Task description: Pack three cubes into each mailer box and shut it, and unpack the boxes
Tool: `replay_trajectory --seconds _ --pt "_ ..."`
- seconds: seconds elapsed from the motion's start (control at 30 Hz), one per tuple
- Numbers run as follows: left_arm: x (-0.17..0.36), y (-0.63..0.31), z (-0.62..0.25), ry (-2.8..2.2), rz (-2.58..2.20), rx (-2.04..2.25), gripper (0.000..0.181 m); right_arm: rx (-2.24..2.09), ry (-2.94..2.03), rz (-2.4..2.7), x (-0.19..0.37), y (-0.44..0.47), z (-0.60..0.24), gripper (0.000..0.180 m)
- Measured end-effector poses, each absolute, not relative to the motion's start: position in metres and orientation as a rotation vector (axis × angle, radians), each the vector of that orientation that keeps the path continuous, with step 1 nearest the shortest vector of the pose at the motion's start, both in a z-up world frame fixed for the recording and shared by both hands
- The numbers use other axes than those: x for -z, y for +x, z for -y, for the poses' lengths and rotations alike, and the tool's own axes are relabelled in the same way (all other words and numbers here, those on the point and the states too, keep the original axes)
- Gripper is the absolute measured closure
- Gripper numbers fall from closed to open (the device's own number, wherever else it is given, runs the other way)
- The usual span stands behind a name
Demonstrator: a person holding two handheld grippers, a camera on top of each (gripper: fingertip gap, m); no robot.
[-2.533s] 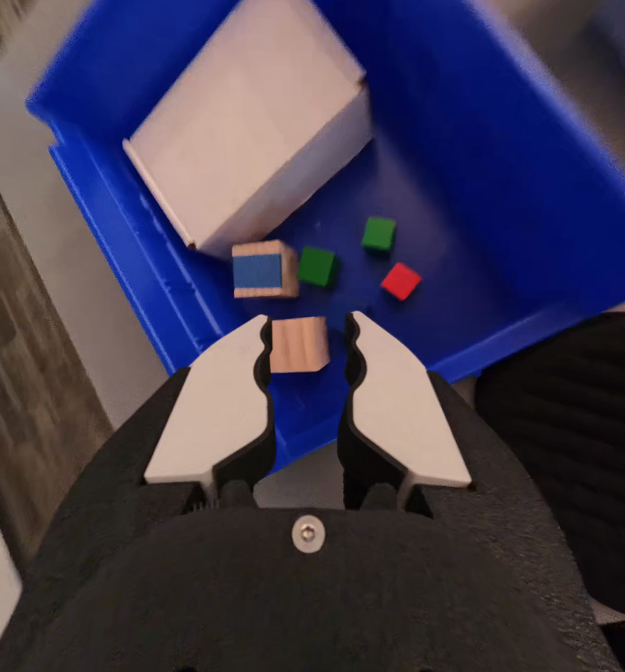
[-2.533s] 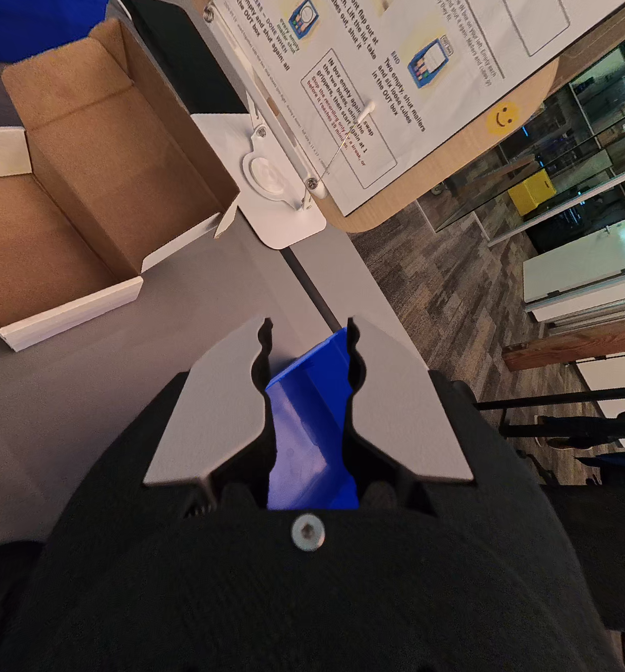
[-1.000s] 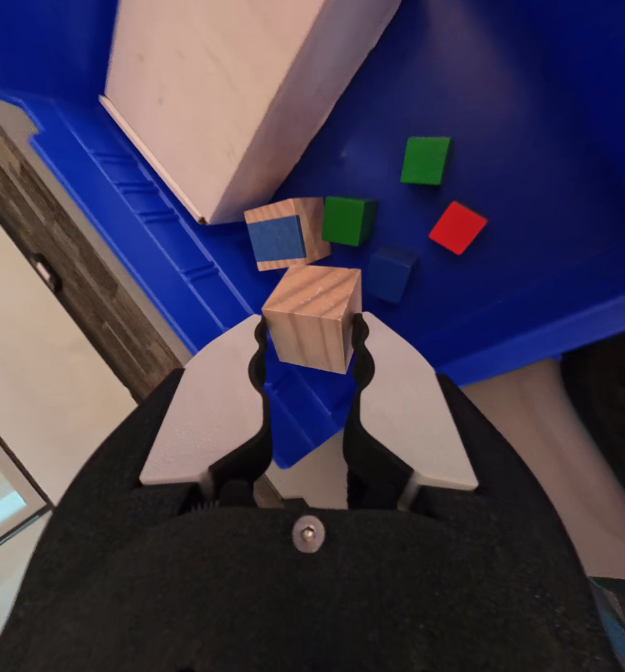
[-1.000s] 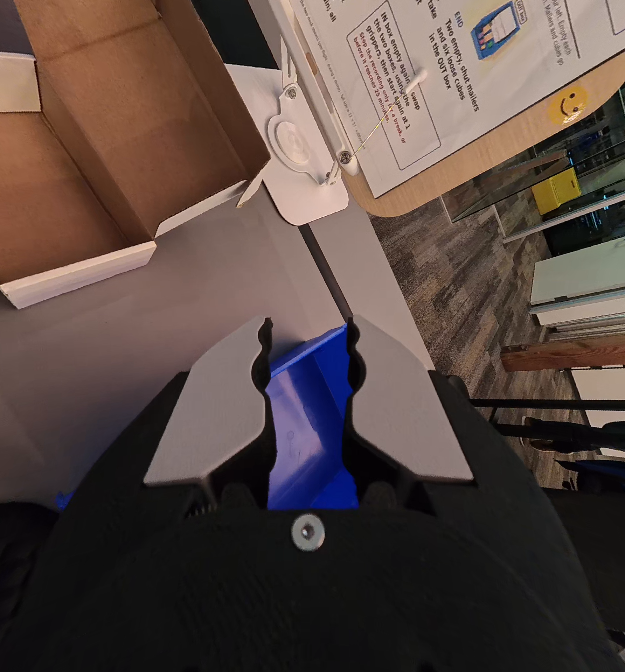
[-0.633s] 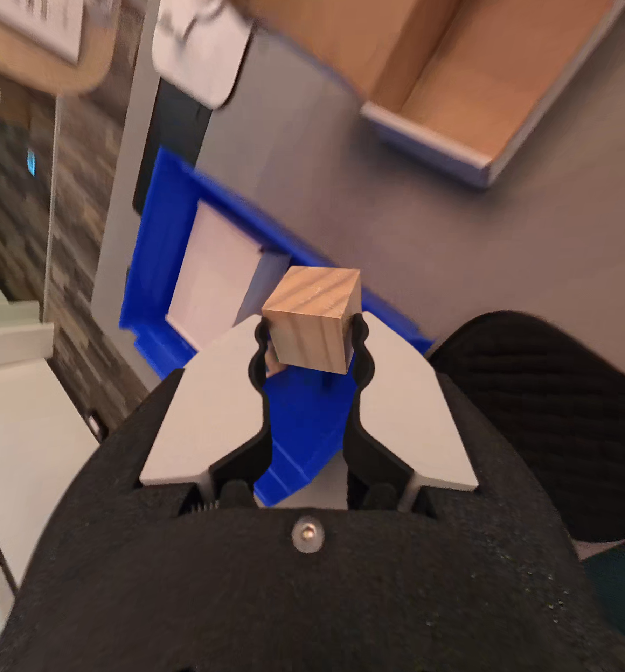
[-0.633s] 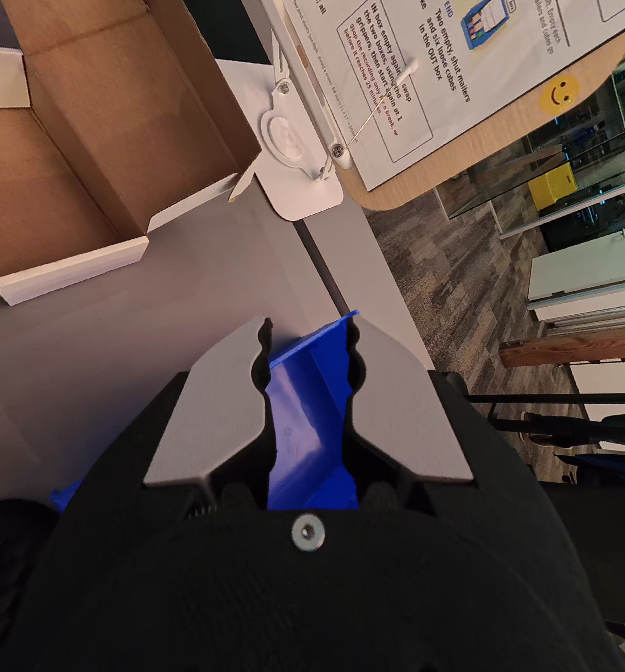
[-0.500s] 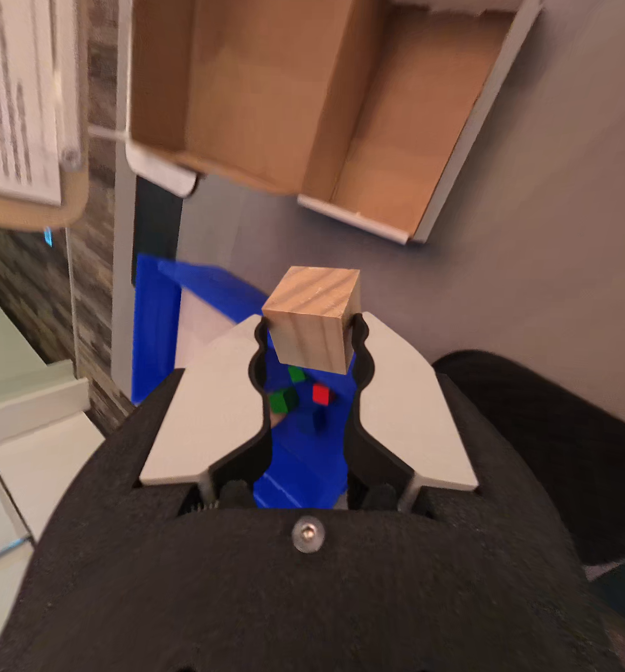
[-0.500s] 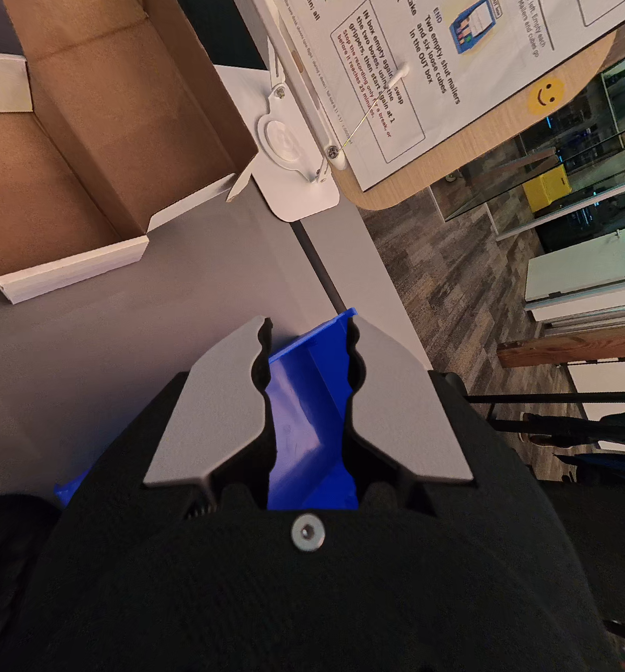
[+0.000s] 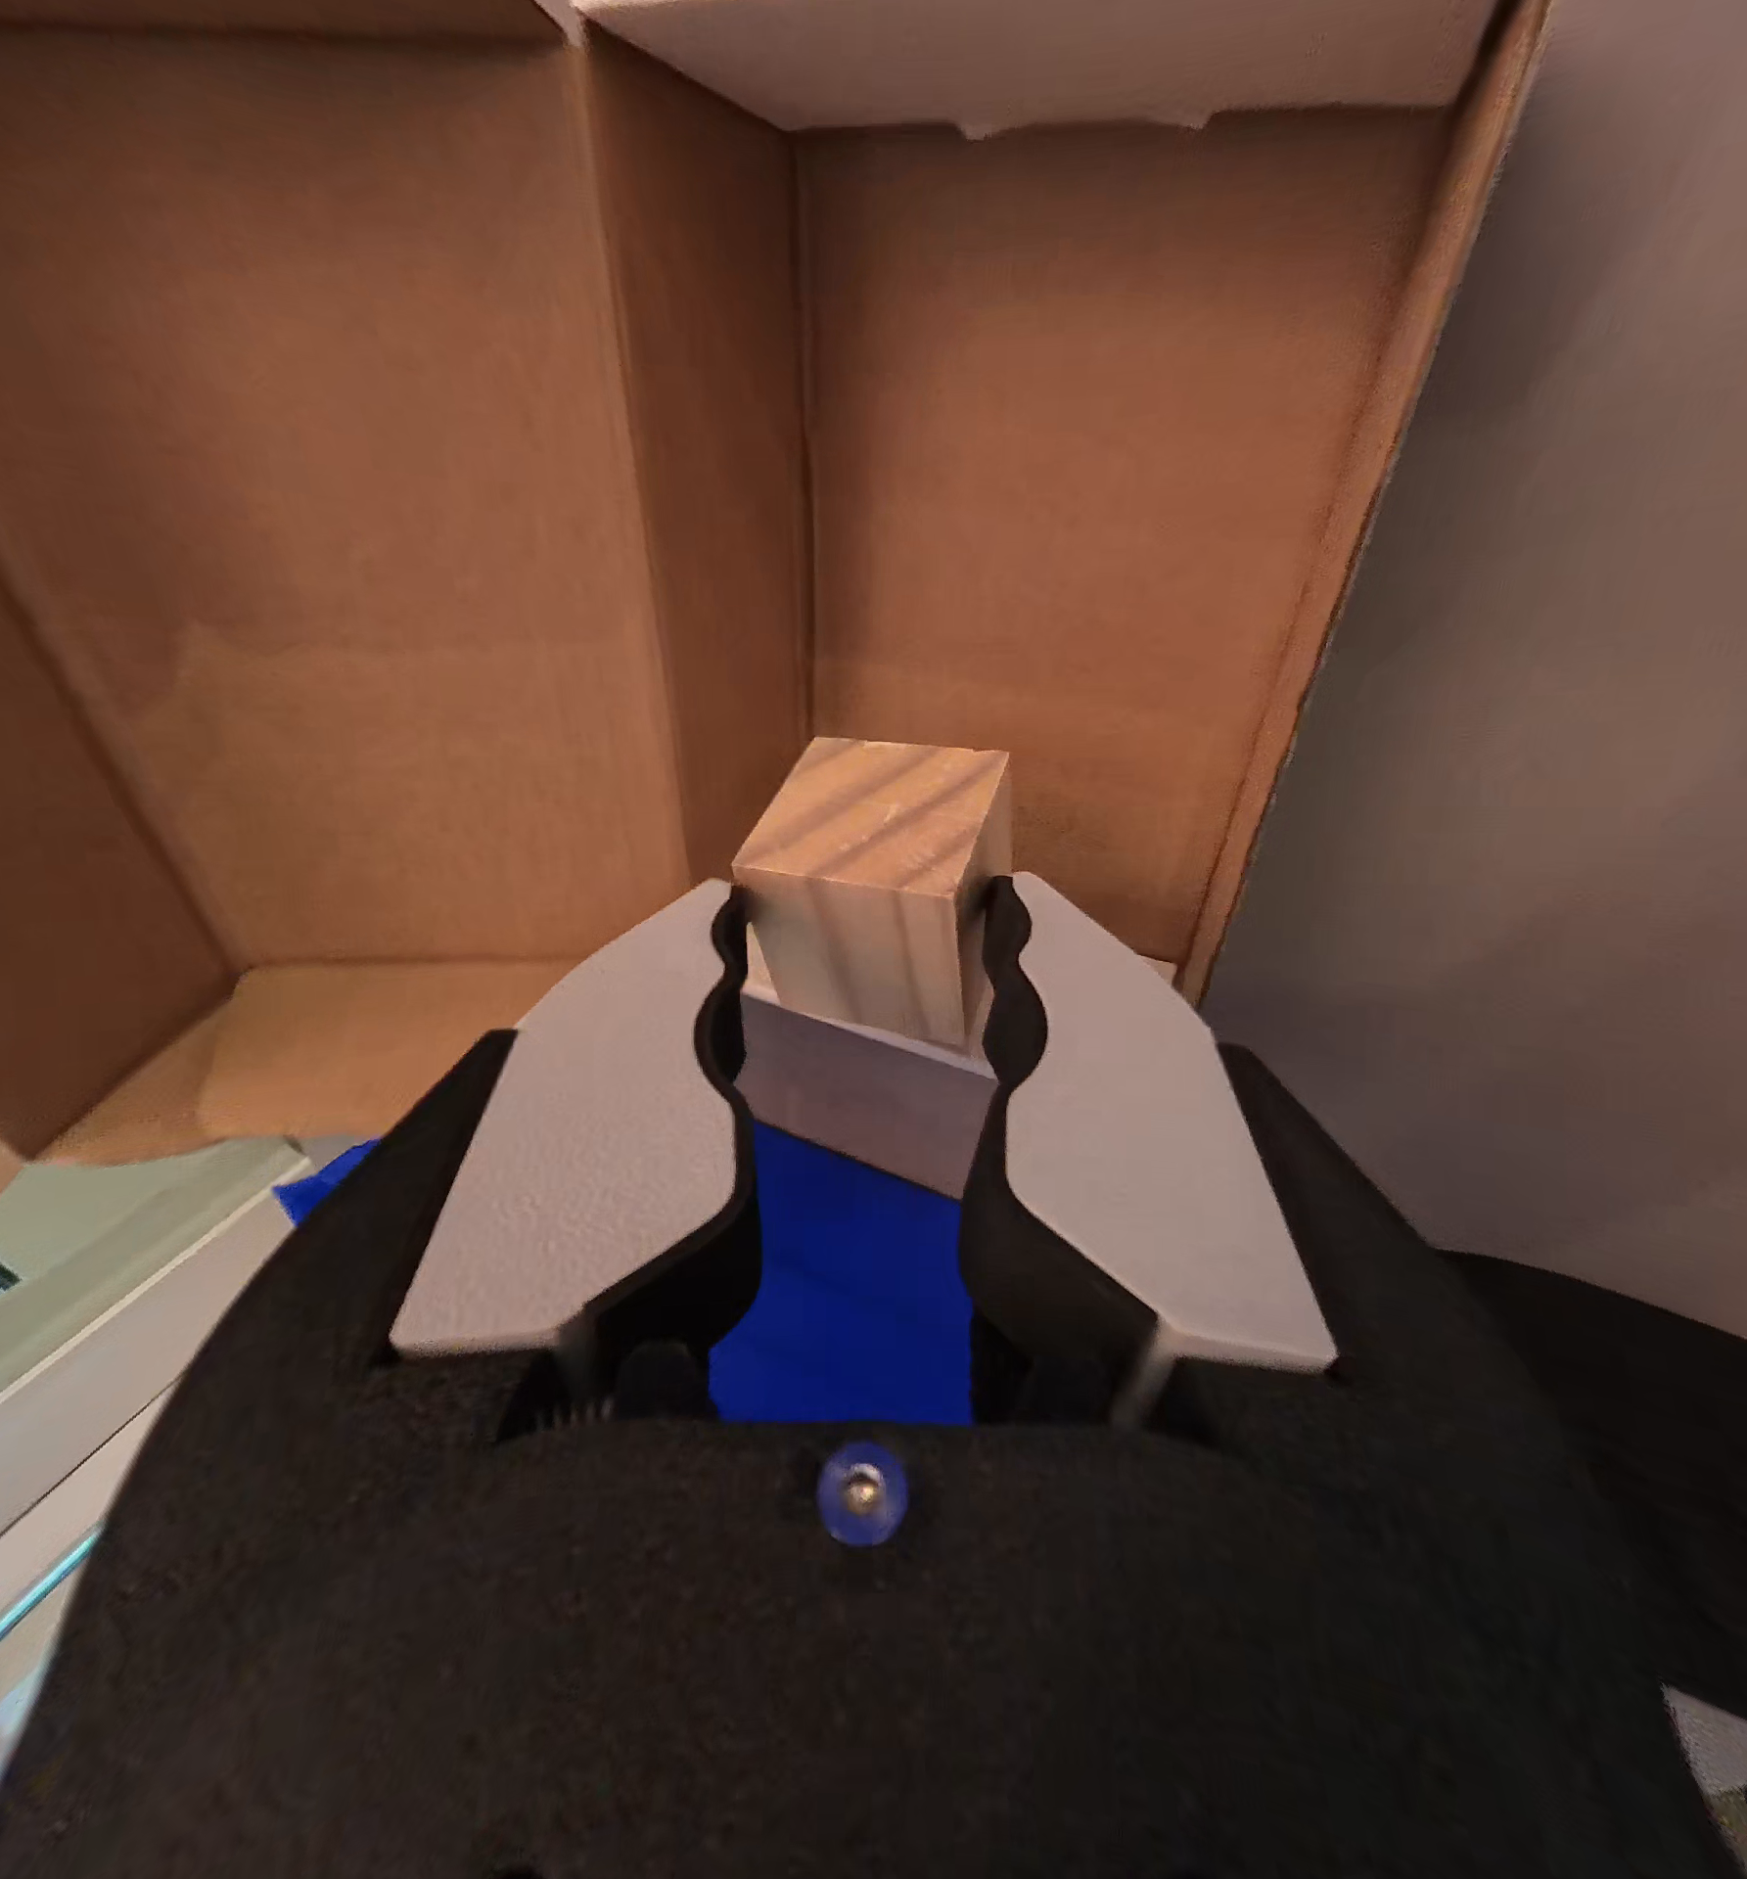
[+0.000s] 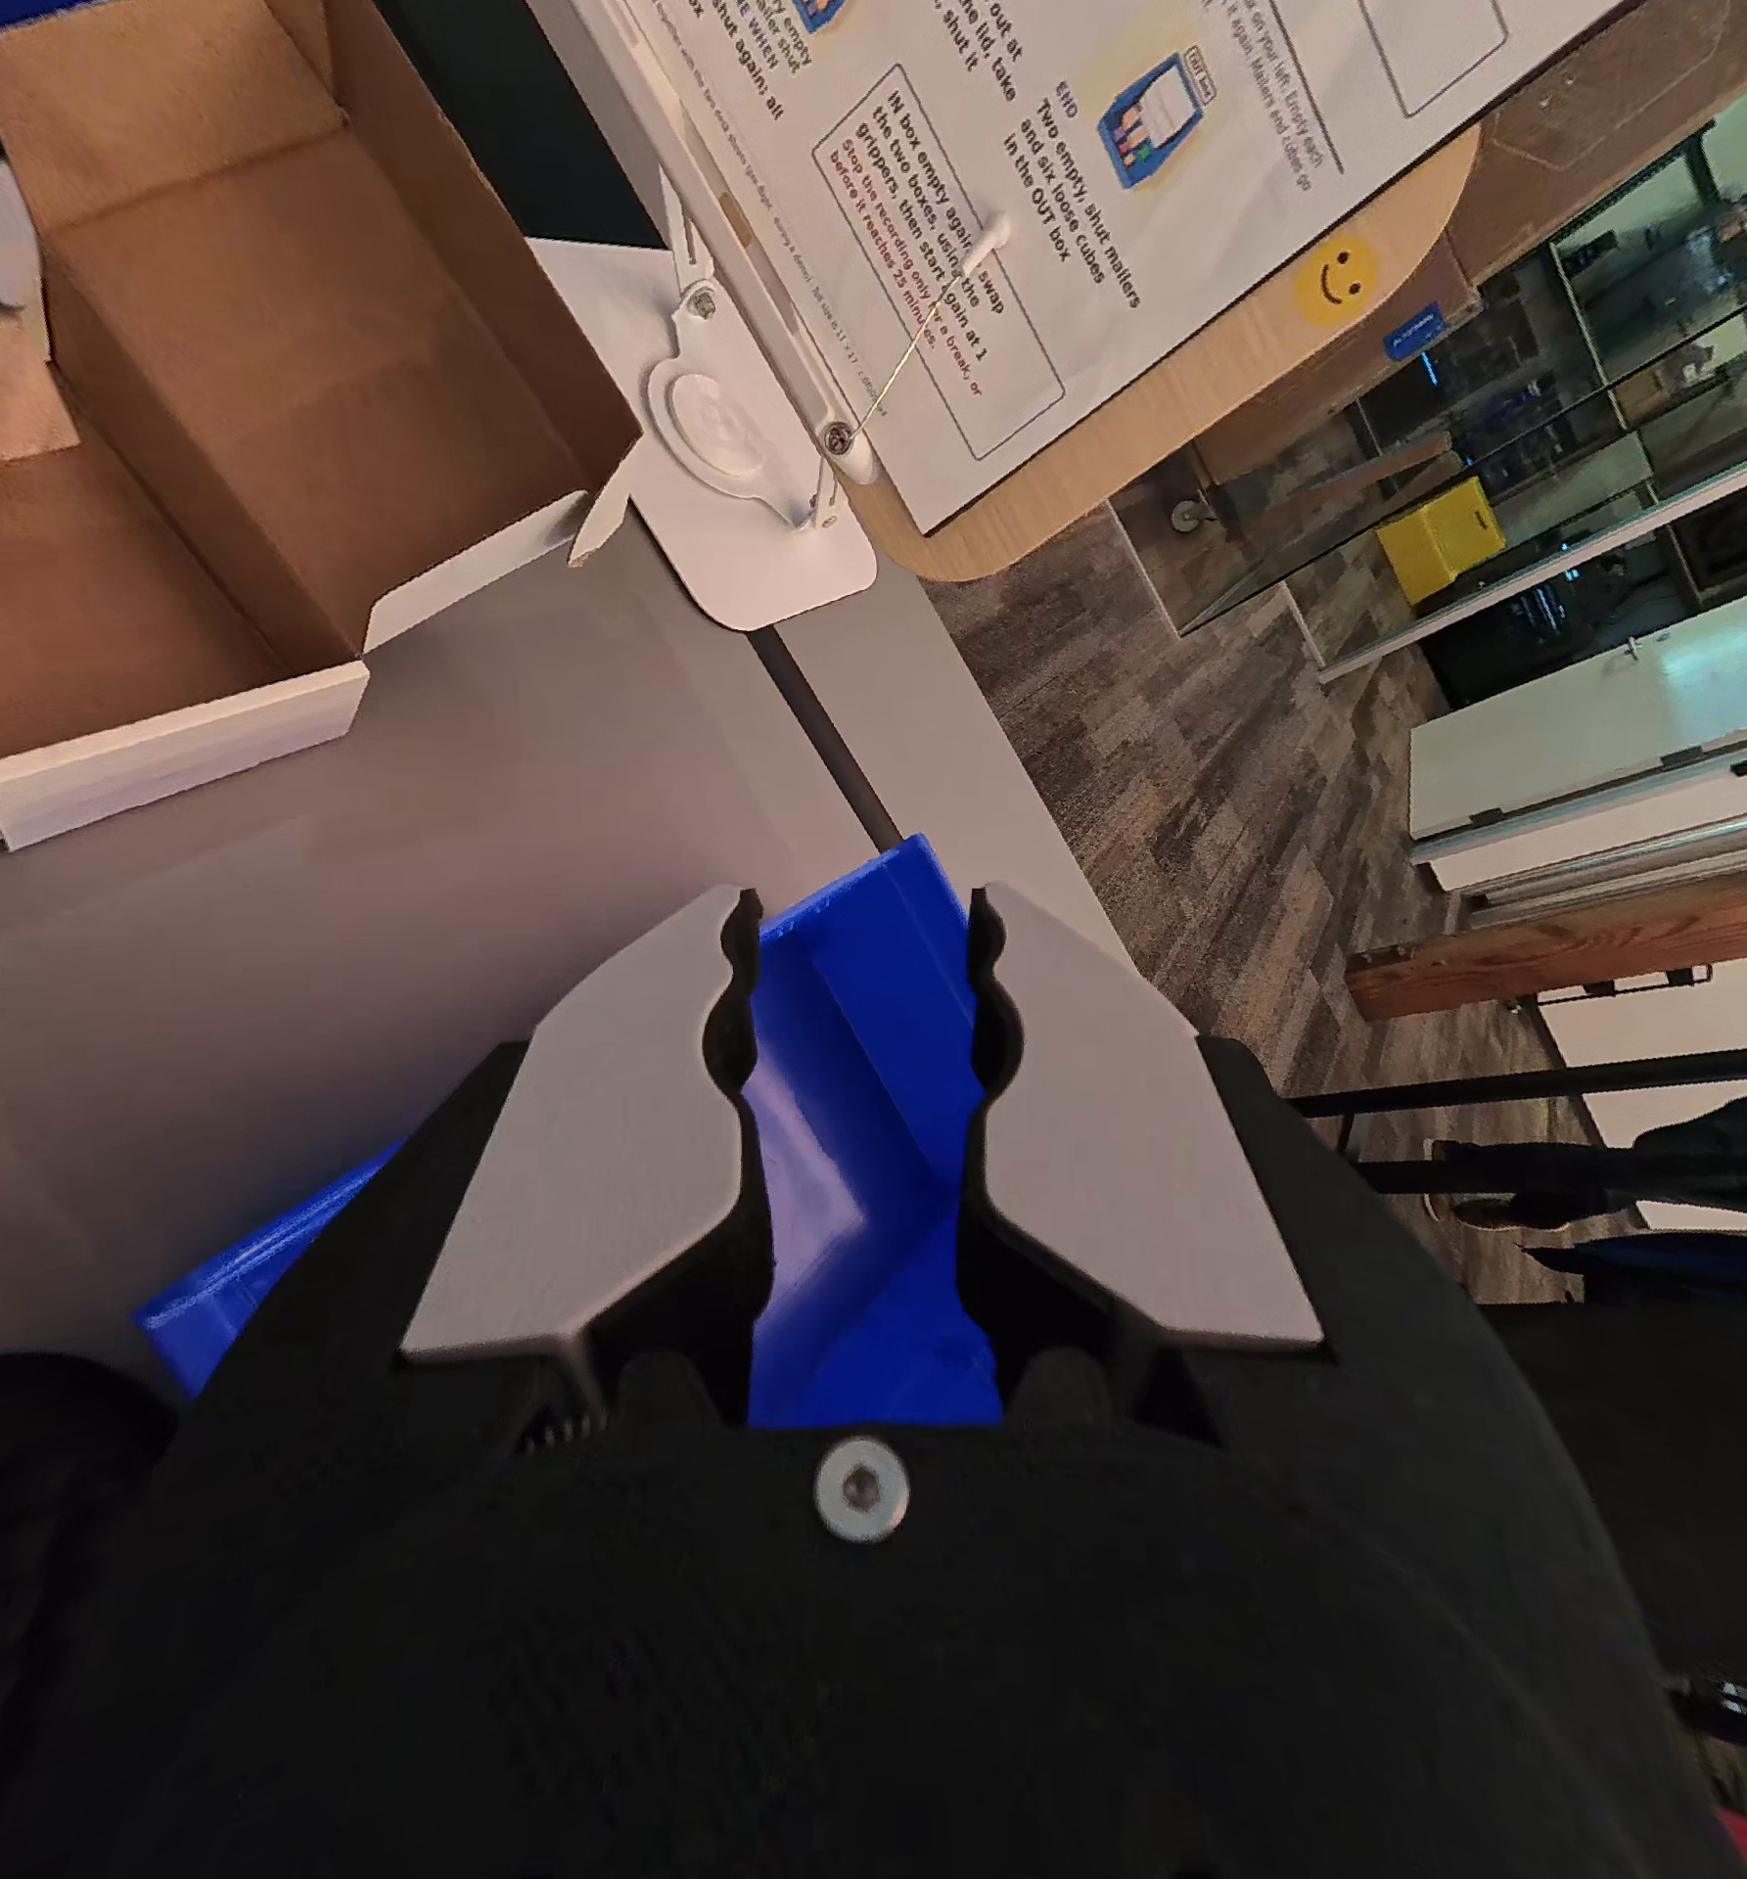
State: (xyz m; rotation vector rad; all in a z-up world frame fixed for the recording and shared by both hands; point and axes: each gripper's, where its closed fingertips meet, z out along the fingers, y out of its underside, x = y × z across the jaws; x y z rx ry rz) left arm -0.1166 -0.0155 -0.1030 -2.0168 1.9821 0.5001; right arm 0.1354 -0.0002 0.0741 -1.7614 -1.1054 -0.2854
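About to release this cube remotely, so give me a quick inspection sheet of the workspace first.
Surface: grey table, bare near the box.
Job's things: wooden cube over the open mailer box; no cubes seen in the visible part.
Clutter: blue bin below right gripper.
Grippers: left gripper shut on cube; right gripper open, holding nothing.
Cables: nothing seen.
Surroundings: instruction sheet on board, patterned floor.

Mailer box (image 9: pixel 442 508) cropped at edges
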Motion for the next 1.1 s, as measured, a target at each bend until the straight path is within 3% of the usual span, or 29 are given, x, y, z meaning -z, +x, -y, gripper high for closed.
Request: replay_trajectory --seconds 0.77,0.93,1.1 --pt "0.131 -0.117 0.008 -2.034 -2.085 -0.556 0.133 0.298 -1.786 1.128 -0.068 0.139 0.000 0.138" --pt "0.112 -0.111 0.012 -2.025 -1.992 -0.416 0.127 0.290 -1.780 1.123 -0.070 0.140 0.001 0.138" --pt "0.044 -0.115 0.021 -1.937 -1.697 -0.154 0.132 0.289 -1.779 1.114 -0.071 0.143 0.001 0.138"
